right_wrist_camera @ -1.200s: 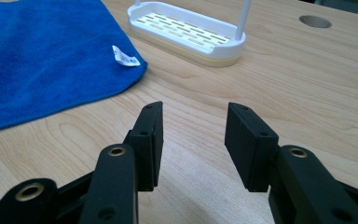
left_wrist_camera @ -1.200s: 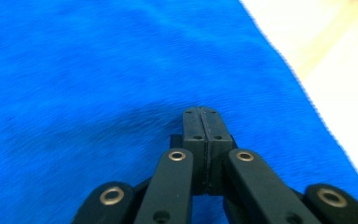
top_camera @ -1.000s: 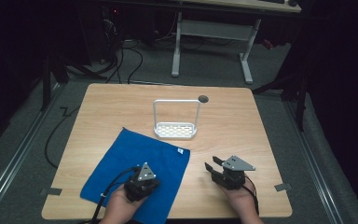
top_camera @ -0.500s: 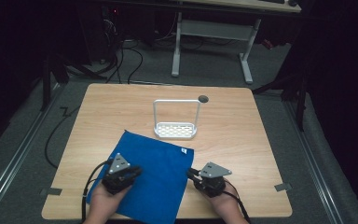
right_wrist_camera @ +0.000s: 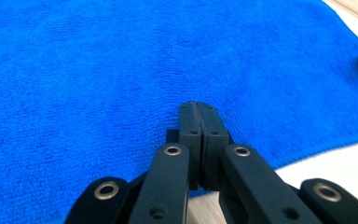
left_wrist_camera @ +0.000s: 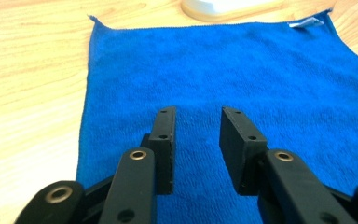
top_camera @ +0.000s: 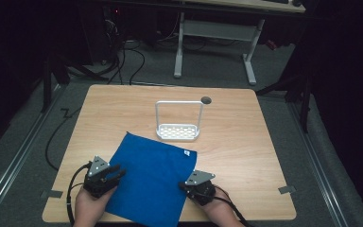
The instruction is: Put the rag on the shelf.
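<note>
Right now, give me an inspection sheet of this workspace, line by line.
Surface: wooden table, with a dark round hole near its far edge.
Job's things: blue cloth lying flat on the near half; white rack standing just beyond its far edge.
Clutter: nothing seen.
Grippers: left gripper at the cloth's left edge, jaws open over the cloth; right gripper at the cloth's right edge, jaws pressed together, whether cloth is pinched cannot be told.
Cables: a black cable loops from the left gripper; more lie on the floor beyond the table.
Surroundings: dark room, grey floor, a white-legged desk behind.
</note>
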Motion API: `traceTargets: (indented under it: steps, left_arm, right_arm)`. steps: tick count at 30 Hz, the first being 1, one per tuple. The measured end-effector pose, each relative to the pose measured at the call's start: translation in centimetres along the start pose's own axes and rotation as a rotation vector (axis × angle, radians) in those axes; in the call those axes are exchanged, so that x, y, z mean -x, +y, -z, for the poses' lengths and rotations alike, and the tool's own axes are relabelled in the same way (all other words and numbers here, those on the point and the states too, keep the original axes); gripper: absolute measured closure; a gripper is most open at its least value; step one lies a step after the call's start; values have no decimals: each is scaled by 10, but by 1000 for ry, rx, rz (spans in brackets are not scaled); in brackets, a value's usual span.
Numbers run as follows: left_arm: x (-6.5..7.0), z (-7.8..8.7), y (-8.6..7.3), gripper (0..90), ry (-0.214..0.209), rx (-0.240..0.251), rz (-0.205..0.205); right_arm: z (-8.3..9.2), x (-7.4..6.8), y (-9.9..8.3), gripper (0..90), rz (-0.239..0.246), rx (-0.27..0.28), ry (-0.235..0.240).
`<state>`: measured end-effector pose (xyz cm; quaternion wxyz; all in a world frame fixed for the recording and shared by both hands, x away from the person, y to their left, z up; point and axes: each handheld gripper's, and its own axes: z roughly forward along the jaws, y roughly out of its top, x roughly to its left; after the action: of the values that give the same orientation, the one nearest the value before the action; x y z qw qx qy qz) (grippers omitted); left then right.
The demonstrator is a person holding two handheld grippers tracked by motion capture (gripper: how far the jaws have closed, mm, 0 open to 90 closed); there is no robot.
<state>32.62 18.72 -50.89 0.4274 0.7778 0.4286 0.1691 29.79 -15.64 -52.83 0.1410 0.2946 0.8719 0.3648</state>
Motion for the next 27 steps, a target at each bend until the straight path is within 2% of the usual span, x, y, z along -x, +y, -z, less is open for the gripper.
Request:
traceTargets:
  steps: [5, 10, 14, 17, 19, 21, 22, 23, 25, 26, 27]
  left_arm:
    - [2, -4, 7, 663, -32, 13, 8]
    - [3, -8, 13, 662, -36, 17, 0]
    - [2, -11, 15, 663, -50, 24, 10]
    - [1, -16, 17, 663, -55, 9, 6]
    - [2, -19, 17, 662, -64, -3, 12]
    - [6, -28, 15, 662, -75, -66, -15]
    - [6, -28, 15, 662, -75, -66, -15]
    - [8, -32, 13, 663, -89, -96, -21]
    - [10, -33, 12, 670, -102, -108, -15]
    - [18, -35, 8, 674, -127, -137, -27]
    - [18, -35, 8, 679, -127, -137, -27]
  right_arm:
    - [12, 11, -12, 900, -33, -2, -25]
    - [27, 25, -25, 900, -77, -12, -65]
    - [37, 36, -34, 900, -108, -15, -98]
    - [42, 43, -40, 900, -124, -15, -113]
    - [44, 44, -41, 900, -129, -17, -120]
    - [49, 51, -46, 900, -139, -17, -137]
    - [49, 51, -46, 900, -139, -17, -137]
    - [52, 56, -49, 900, -147, -19, -153]
    - [54, 62, -52, 900, -159, -15, -168]
    - [55, 65, -53, 900, -168, -16, -173]
    - [55, 65, -53, 900, -168, -16, -173]
